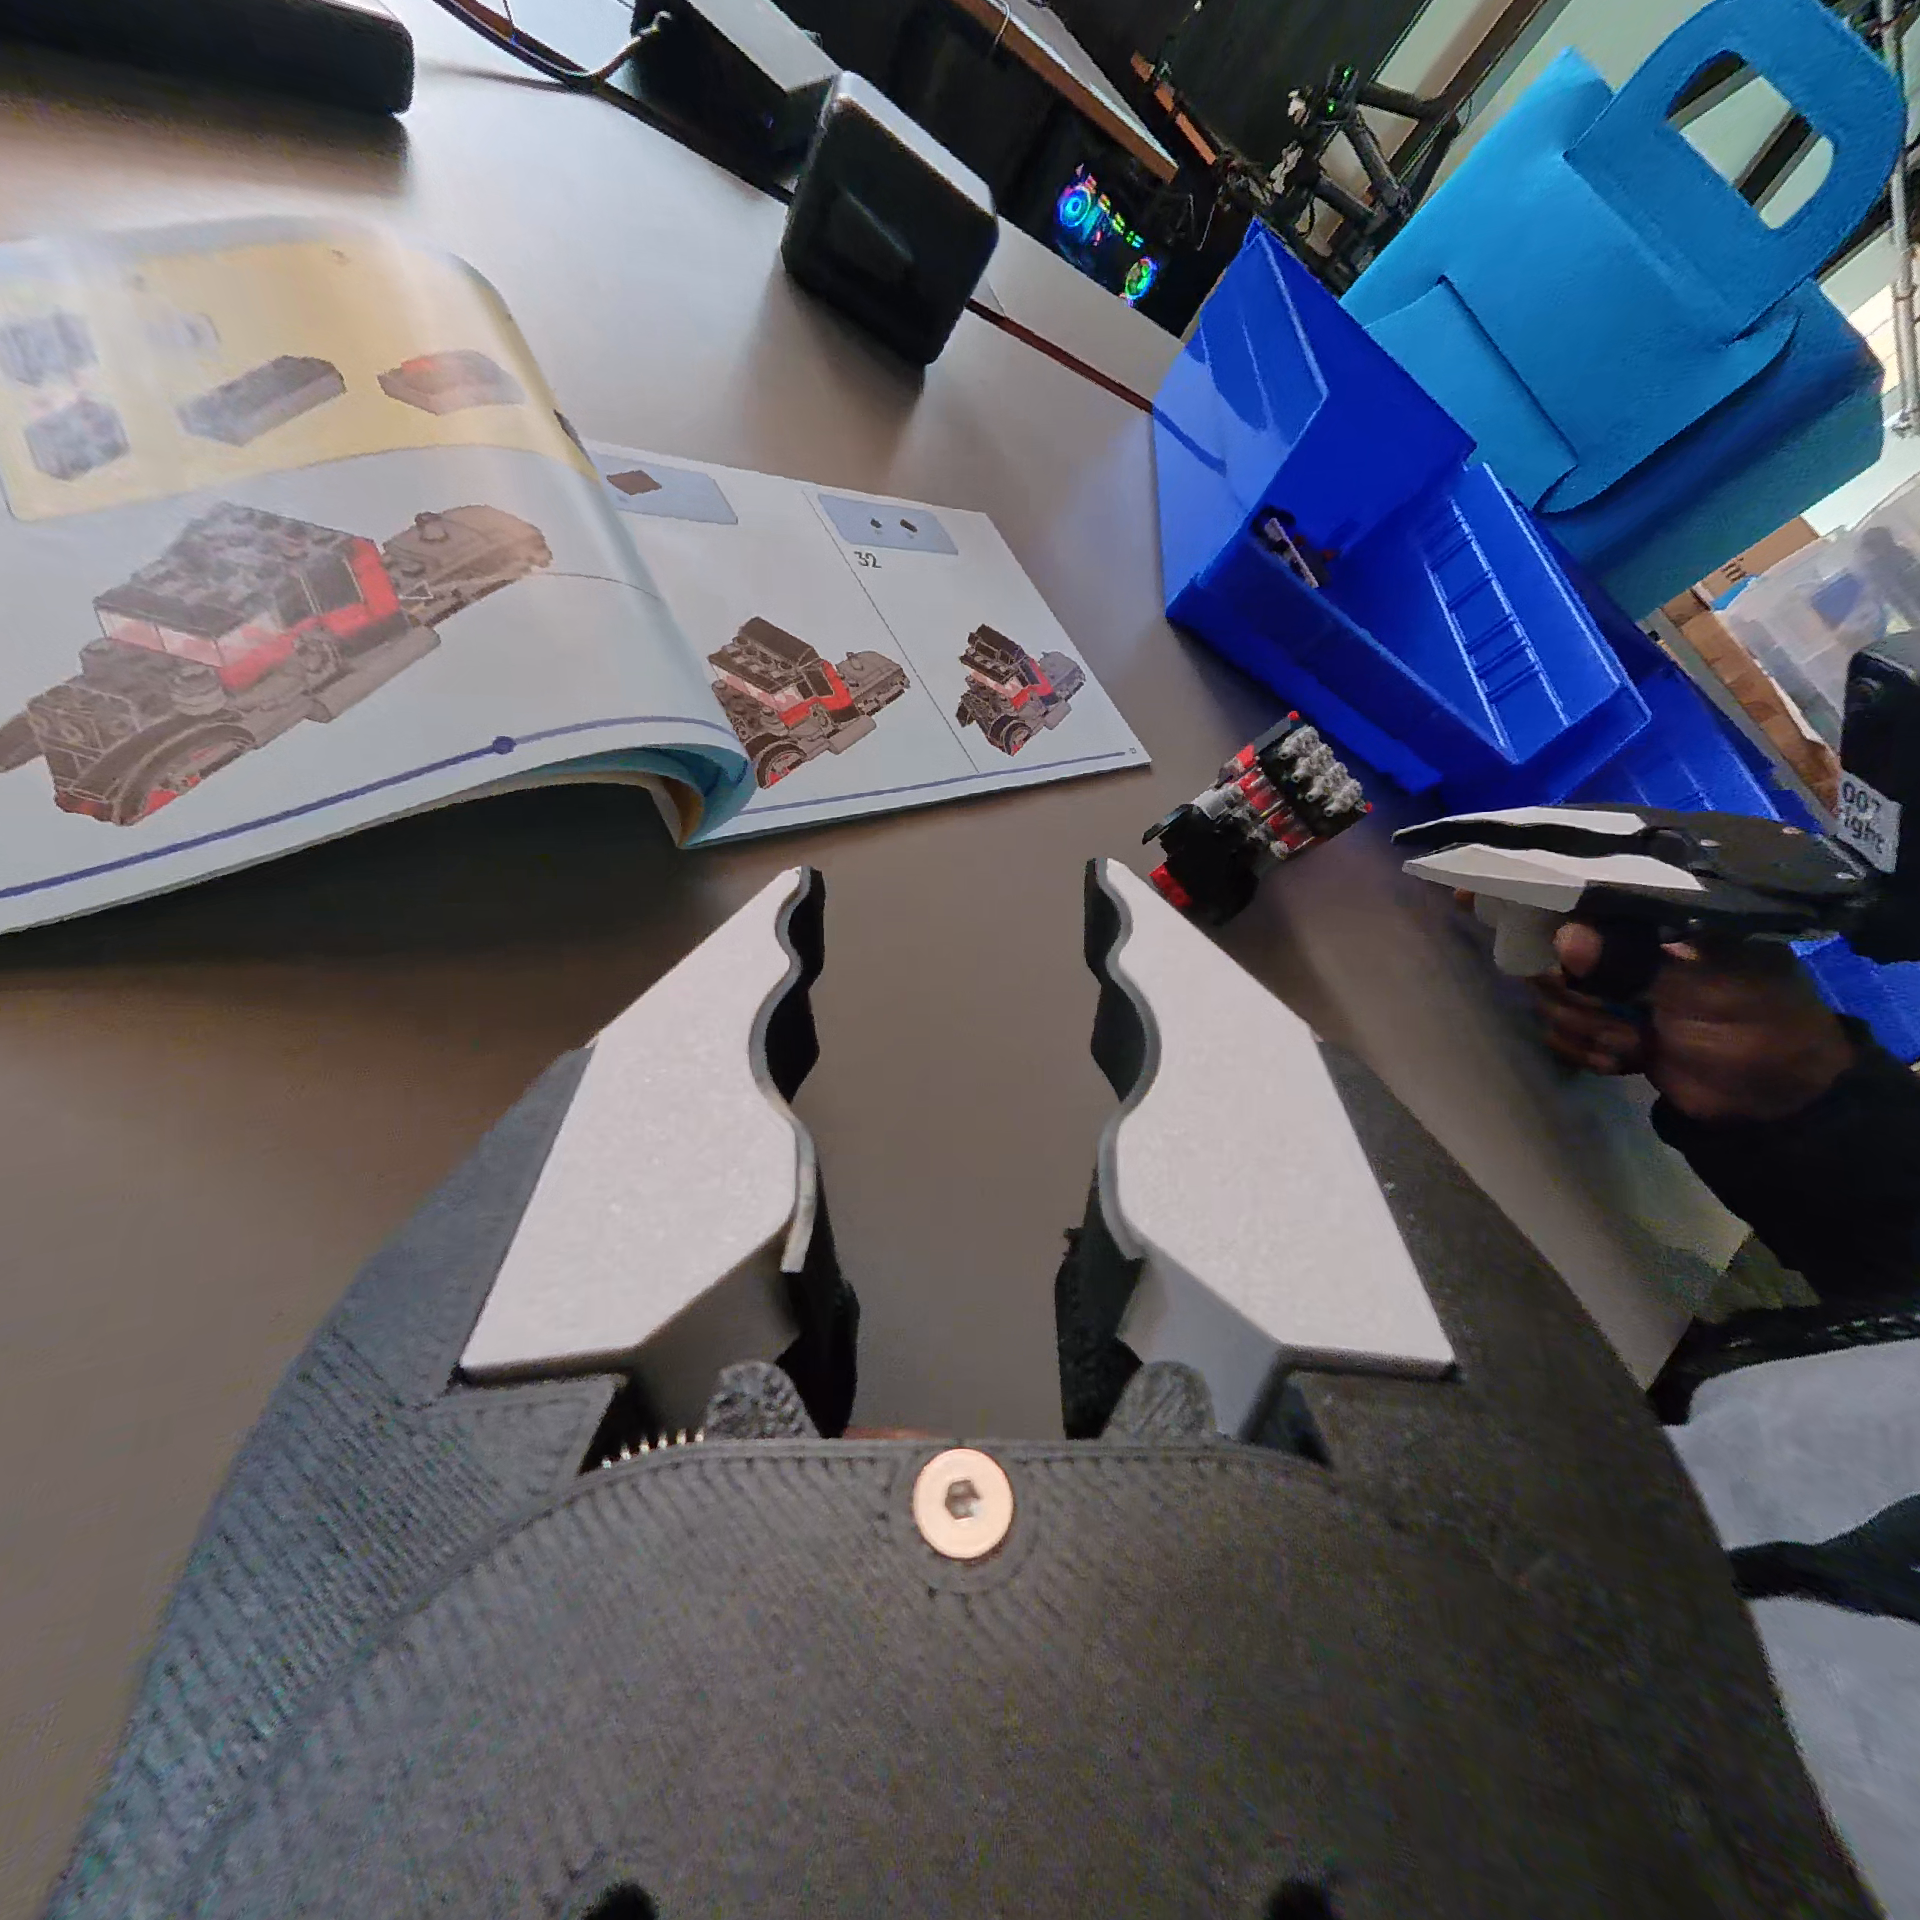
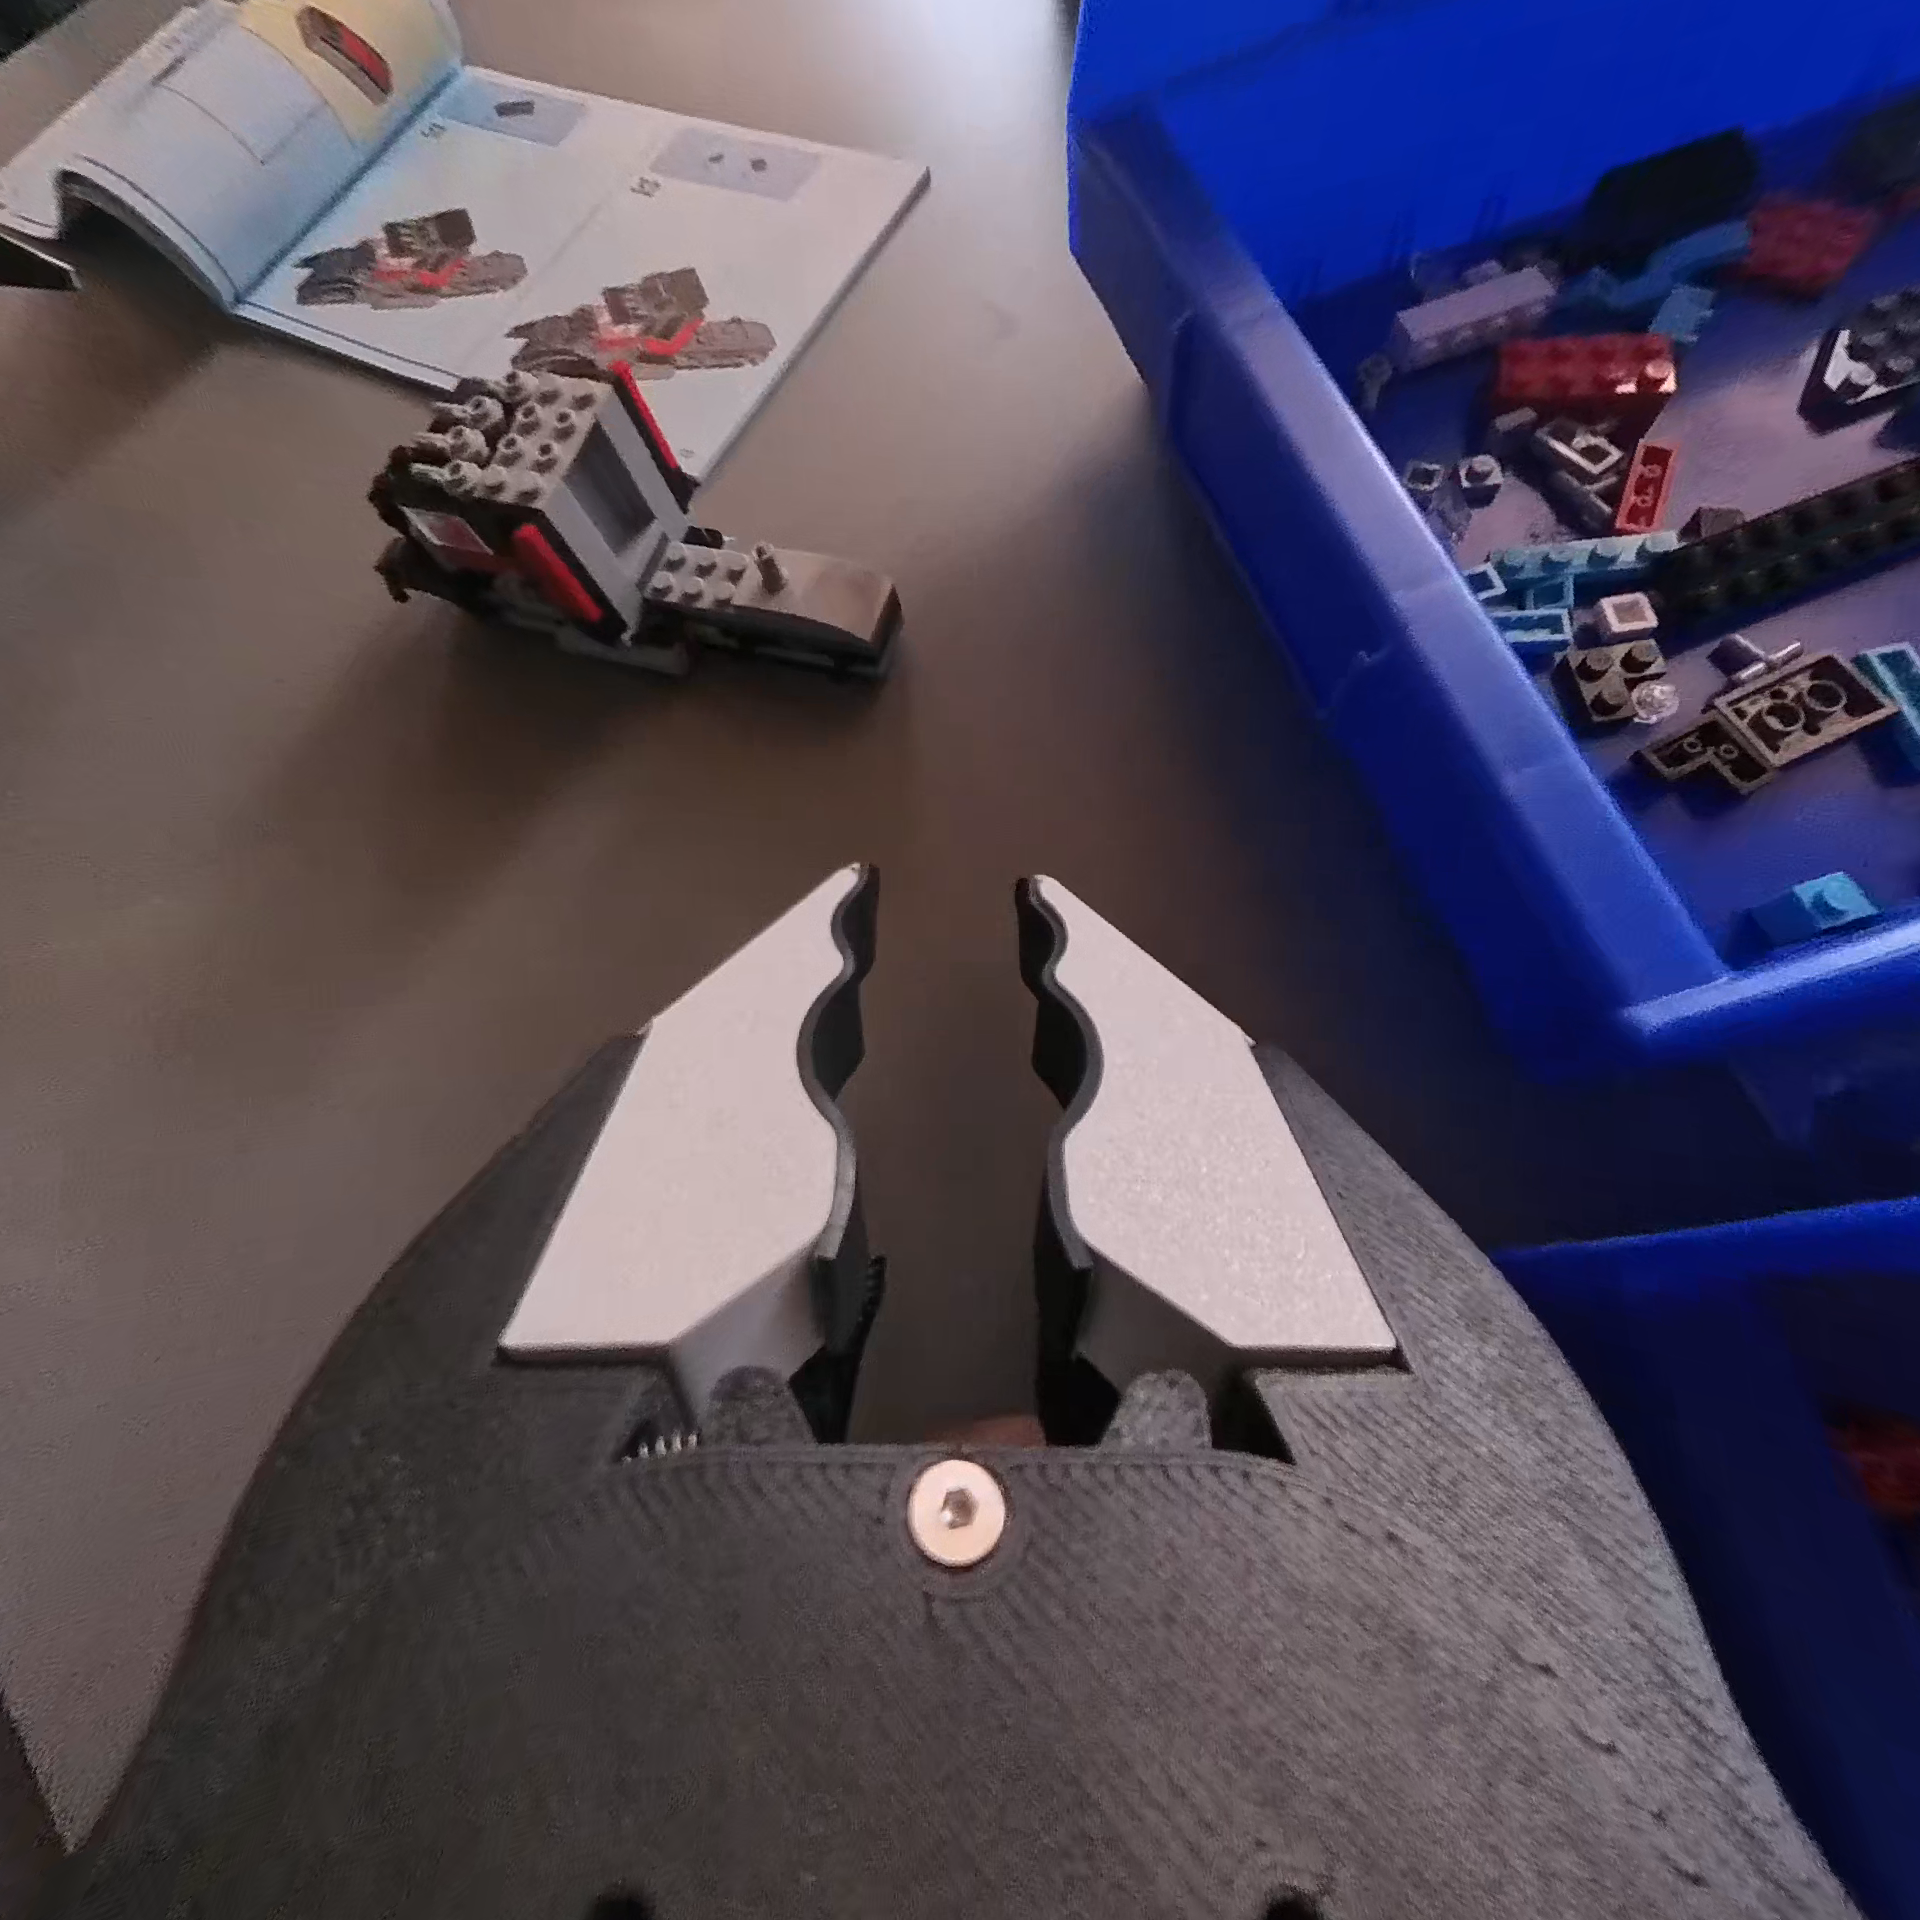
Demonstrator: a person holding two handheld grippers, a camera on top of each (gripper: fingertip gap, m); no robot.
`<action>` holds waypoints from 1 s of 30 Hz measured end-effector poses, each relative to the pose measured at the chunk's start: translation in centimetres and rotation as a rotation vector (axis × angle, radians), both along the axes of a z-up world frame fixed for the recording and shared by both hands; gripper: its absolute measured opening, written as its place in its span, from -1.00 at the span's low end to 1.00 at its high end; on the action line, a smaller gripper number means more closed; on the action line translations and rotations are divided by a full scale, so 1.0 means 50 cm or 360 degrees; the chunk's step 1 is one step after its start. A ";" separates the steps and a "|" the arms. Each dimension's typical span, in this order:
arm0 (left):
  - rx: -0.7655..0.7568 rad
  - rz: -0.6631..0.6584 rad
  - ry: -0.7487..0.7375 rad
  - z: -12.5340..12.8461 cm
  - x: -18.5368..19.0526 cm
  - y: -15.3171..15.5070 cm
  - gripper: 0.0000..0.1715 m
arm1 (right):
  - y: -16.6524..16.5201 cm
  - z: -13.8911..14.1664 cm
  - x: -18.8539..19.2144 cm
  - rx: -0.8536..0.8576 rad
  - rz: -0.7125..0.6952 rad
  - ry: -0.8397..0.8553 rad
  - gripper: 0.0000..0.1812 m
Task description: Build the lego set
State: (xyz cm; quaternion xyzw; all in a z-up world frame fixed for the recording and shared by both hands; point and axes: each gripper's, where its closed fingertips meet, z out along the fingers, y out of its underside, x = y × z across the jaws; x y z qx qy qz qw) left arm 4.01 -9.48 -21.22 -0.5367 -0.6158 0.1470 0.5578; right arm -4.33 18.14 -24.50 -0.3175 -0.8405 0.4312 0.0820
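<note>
A partly built lego truck [image 2: 623,530] in grey, black and red stands on the brown table; it also shows in the left wrist view [image 1: 1257,816]. My left gripper [image 1: 954,883] is open and empty, low over the table, short of the truck. My right gripper [image 2: 943,883] is open and empty, with the truck ahead to its left; it also shows in the left wrist view [image 1: 1418,847], held by a hand to the right of the truck. An open blue bin [image 2: 1299,499] with several loose bricks [image 2: 1590,374] lies to the right.
An open instruction booklet [image 1: 416,623] lies behind the truck, also in the right wrist view [image 2: 499,197]. A second blue bin [image 2: 1745,1455] is at the near right. A black box [image 1: 883,229] and a light blue foam shape [image 1: 1621,312] stand farther back. About 30 cm separates my left fingertips from my right.
</note>
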 end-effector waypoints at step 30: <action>-0.0143 0.0032 0.0102 0.014 0.014 0.005 -0.39 | -0.008 0.048 0.027 -0.0318 0.0197 -0.0011 -0.67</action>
